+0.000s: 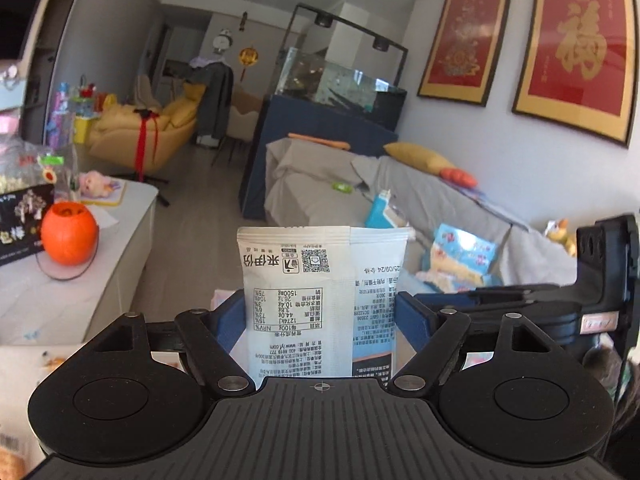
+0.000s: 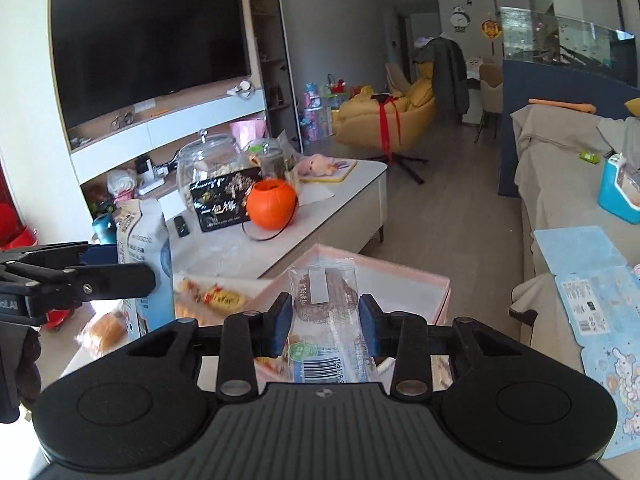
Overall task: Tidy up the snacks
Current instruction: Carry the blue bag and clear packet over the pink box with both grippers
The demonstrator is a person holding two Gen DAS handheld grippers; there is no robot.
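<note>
Crinkly white pouch (image 1: 320, 300): light, soft, held at both sides by left gripper (image 1: 320, 316) | clear cake packet (image 2: 326, 320): slippery, squashable, pinched at mid-sides by right gripper (image 2: 326, 322)

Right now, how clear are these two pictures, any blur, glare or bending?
Left wrist view: the white snack bag is sharp and its print readable; the framed pictures bow at the edge. Right wrist view: the clear-wrapped snack is sharp, snacks at lower left are smeared, and the TV cabinet curves.
</note>
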